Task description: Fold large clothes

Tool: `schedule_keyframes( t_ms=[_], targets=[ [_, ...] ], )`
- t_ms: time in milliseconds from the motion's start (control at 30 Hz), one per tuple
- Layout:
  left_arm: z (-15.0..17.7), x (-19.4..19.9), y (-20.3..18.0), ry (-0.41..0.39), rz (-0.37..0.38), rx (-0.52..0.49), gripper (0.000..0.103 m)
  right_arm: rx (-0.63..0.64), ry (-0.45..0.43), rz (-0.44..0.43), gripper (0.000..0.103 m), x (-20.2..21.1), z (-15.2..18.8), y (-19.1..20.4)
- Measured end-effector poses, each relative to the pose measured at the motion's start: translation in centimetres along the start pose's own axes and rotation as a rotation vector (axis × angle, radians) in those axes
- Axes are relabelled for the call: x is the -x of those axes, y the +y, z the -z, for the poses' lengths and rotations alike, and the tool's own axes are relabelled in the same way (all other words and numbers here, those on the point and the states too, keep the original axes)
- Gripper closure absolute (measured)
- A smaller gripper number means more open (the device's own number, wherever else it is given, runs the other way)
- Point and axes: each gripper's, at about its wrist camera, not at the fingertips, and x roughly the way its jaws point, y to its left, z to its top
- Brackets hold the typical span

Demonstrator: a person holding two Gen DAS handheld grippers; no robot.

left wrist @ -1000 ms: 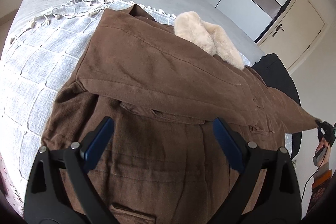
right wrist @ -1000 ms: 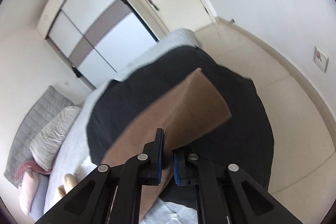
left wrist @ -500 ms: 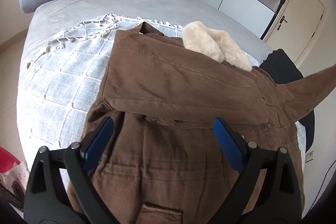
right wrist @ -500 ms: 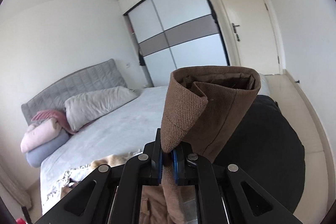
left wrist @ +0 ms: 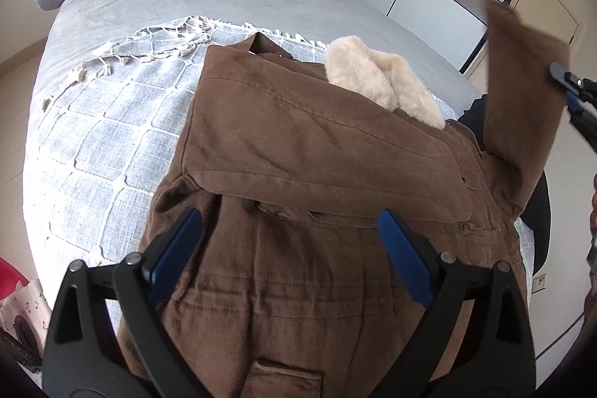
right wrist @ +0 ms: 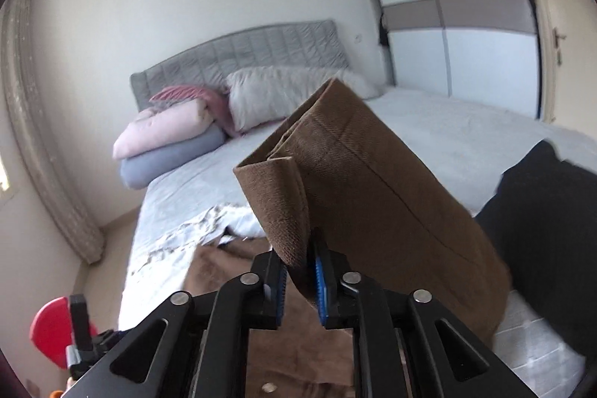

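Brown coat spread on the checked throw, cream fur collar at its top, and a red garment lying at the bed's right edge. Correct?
Not quite: the garment at the right edge is black, as the left wrist view shows. The brown coat, checked throw and cream fur collar are as stated.

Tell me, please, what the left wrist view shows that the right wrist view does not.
Only the left wrist view: the cream fur collar, and one sleeve folded across the coat. Only the right wrist view: the grey headboard and the cuff's open end. Both: the brown coat, the raised sleeve, and the right tool, opening around the cuff.
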Motion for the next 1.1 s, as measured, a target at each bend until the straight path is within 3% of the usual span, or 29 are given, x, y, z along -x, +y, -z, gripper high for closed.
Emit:
schedule_keyframes(
  t_ms=[67, 167, 433, 500, 700, 767, 833, 867, 967, 1000, 1033, 1100],
  targets=[
    [0.0, 0.0, -0.2, 0.002, 0.013, -0.003, 0.008, -0.142, 0.183, -0.160, 0.065, -3.4, 1.0, -1.1],
    [-0.1, 0.3, -0.5, 0.004, 0.024, -0.024, 0.008, -0.203, 0.207, -0.186, 0.062, -3.7, 1.8, -2.5],
    [-2.2, 0.5, -2.7, 0.079, 0.104, -0.042, 0.013, -0.206, 0.115, 0.089, 0.046, 4.5, 2.5, -11.4],
    [-3.6, -0.9, -4.7, 0.123, 0.117, -0.081, 0.015, -0.231, 0.064, 0.150, 0.039, 6.6, 2.6, -13.9],
    [-6.7, -8.3, -9.8, 0.204, 0.114, -0.137, 0.022, -0.375, -0.006, 0.230, 0.037, 8.5, 3.6, -20.9],
    [-7.1, -11.6, -10.6, 0.240, 0.084, -0.130, 0.030, -0.419, 0.000, 0.264, 0.037, 7.6, 4.6, -23.5],
    [-7.1, -14.8, -11.1, 0.273, 0.051, -0.133, 0.048, -0.449, 0.010, 0.283, 0.037, 6.8, 5.2, -25.3],
    [-7.1, -16.1, -11.2, 0.285, 0.032, -0.131, 0.051, -0.466, 0.016, 0.291, 0.037, 6.3, 5.6, -26.4],
    [-7.0, -17.3, -11.4, 0.235, 0.020, -0.134, 0.061, -0.509, 0.023, 0.294, 0.037, 4.9, 6.5, -29.4],
    [-7.0, -17.1, -11.6, 0.205, 0.042, -0.147, 0.097, -0.522, 0.025, 0.287, 0.037, 4.3, 6.7, -30.1],
    [-7.0, -17.0, -11.9, 0.197, 0.066, -0.157, 0.101, -0.538, 0.026, 0.275, 0.037, 3.6, 6.9, -31.0],
    [-6.8, -15.9, -12.6, 0.147, 0.034, -0.190, 0.101, -0.585, 0.028, 0.220, 0.038, 1.5, 6.9, -32.8]
  ],
)
